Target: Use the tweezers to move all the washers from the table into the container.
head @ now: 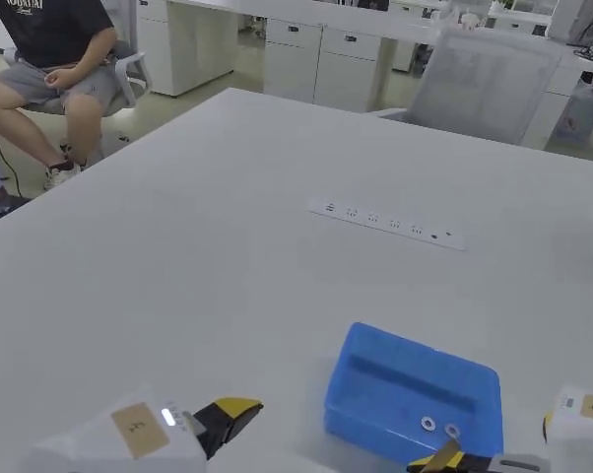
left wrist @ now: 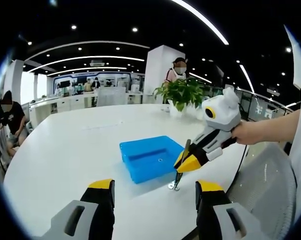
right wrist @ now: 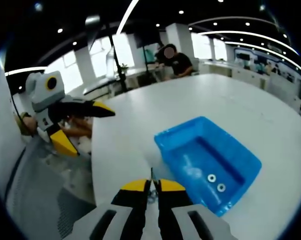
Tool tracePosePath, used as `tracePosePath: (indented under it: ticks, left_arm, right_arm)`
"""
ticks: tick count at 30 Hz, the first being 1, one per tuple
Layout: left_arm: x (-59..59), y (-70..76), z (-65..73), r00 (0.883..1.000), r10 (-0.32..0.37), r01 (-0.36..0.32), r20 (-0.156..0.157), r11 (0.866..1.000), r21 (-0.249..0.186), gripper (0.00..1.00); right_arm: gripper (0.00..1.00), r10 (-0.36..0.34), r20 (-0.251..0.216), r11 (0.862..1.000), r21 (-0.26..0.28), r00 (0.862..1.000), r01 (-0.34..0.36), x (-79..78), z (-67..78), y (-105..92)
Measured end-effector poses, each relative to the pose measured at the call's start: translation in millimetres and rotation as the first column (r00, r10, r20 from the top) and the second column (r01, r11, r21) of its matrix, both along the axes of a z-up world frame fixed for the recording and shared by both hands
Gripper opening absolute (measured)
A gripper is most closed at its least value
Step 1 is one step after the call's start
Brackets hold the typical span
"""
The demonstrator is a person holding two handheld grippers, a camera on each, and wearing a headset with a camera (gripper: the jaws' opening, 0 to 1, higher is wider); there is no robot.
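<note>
The tweezers point(left wrist: 178, 177) are clamped in the right tongs point(left wrist: 186, 163), whose yellow tips are pressed together on them. Their long axis runs steeply down from the tongs, leaning a little, with the points at the surface point(left wrist: 65, 150). One washer point(left wrist: 171, 186) lies at those points, just beside the near corner of the container point(left wrist: 140, 165). I cannot tell whether it is gripped or merely touched. In the right gripper view the tweezers point(right wrist: 151, 175) show as one thin line going straight ahead from between the closed right tongs point(right wrist: 151, 186).

The body behind the right tongs point(head: 439, 461) carries a tan sticker, and so does the one behind the left tongs point(head: 239, 409). The marks on both are too small to read.

There is one container point(head: 375, 370), a shallow blue rectangular tray, sitting open on the surface point(head: 228, 246). Two washers point(head: 428, 424) lie close together on its floor near one end, so three washers can be counted in all.

The left tongs point(left wrist: 155, 189) are spread apart with nothing between them, and they sit low, well apart from the container. From the right gripper view the left tongs point(right wrist: 93, 132) also gape, pointing across toward the container point(right wrist: 190, 150).

Farther out, one white power strip point(head: 385, 222) lies flat on the surface. A seated person point(head: 60, 59) wears a dark shirt whose white lettering is cut off by the frame, and a grey chair point(head: 484, 84) stands at the far edge. One potted plant point(left wrist: 183, 92) stands near the surface's far side.
</note>
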State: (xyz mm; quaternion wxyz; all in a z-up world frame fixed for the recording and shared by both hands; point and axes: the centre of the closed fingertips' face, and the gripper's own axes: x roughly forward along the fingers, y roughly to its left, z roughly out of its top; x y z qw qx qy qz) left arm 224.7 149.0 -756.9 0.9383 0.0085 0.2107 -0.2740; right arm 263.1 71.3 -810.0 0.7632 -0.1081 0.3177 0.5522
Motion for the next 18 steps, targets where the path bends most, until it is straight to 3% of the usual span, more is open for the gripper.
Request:
tracePosePath:
  ticks: [11, 15, 18]
  left_arm:
    - [0.1, 0.3, -0.5, 1.000, 0.000, 0.000, 0.001, 1.000, 0.008, 0.64]
    - [0.0, 0.1, -0.5, 1.000, -0.002, 0.002, 0.002, 1.000, 0.011, 0.64]
    - [-0.1, 0.5, -0.9, 1.000, -0.002, 0.002, 0.001, 1.000, 0.013, 0.64]
  right_arm:
    - [0.03, 0.024, 0.038, 0.999, -0.027, 0.999, -0.023, -1.2, -0.7, -0.3]
    - [0.03, 0.087, 0.100, 0.995, -0.049, 0.991, -0.082, -4.5, -0.6, 2.9]
    - [0.02, 0.069, 0.098, 0.997, -0.050, 0.993, -0.064, -4.4, 0.2, 3.8]
